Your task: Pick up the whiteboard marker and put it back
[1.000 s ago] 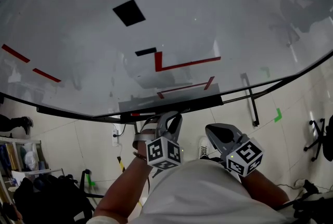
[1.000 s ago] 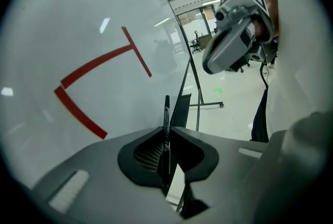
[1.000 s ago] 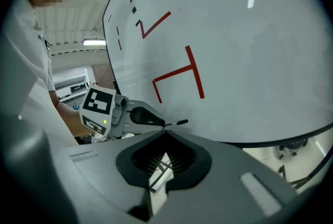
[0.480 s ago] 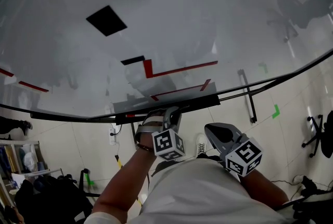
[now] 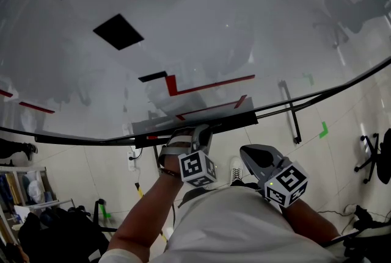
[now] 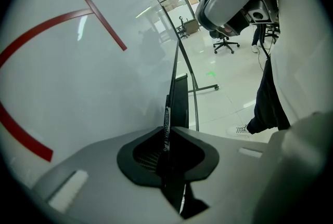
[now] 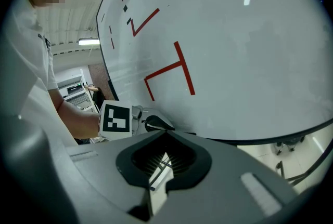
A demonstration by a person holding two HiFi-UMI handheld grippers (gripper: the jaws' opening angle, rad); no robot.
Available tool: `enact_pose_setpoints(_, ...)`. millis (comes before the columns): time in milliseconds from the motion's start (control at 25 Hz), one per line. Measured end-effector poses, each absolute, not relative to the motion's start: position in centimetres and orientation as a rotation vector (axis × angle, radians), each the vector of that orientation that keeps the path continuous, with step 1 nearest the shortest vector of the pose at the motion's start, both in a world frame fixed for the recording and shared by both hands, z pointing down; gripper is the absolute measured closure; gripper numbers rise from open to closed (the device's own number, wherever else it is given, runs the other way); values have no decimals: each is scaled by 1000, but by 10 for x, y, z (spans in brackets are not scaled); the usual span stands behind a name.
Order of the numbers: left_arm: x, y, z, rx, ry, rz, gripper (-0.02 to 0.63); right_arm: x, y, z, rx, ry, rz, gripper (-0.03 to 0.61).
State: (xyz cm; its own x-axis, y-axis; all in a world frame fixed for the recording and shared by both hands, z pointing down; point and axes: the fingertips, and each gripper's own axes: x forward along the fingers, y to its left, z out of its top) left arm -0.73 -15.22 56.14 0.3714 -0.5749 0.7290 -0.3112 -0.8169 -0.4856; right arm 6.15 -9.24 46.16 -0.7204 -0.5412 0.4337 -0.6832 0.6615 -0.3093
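Note:
The whiteboard marker (image 6: 166, 127) shows as a slim dark stick with white print, lying in line with the black tray (image 6: 179, 103) under the whiteboard (image 5: 244, 24). My left gripper (image 6: 167, 133) is shut on the marker. In the head view the left gripper (image 5: 198, 132) reaches the tray (image 5: 232, 120) from below. My right gripper (image 5: 250, 155) hangs to its right, below the tray and away from it. In its own view the right gripper (image 7: 166, 133) is shut with nothing in it, and the left gripper (image 7: 156, 123) sits at the board's lower edge.
Red lines (image 5: 208, 83) and black rectangles (image 5: 118, 31) mark the board. A stand leg (image 5: 294, 115) drops to the tiled floor, which has green tape (image 5: 324, 130). An office chair (image 5: 379, 161) stands at the right, and bags and shelves (image 5: 49, 225) at the lower left.
A second ago the left gripper sat lower; it rose to the tray and has held there since. The head view drifted, shifting the board marks. The right gripper stayed put.

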Motion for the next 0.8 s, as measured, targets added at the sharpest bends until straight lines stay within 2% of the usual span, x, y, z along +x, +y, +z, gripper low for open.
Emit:
enact_pose_setpoints(160, -8, -152, 563, -2377, 783, -1418, 508, 61, -94, 459, 979, -2577, 650, 577)
enact_pose_setpoints(800, -18, -148, 556, -2404, 873, -1406, 514, 54, -88, 459, 956, -2589, 649, 577)
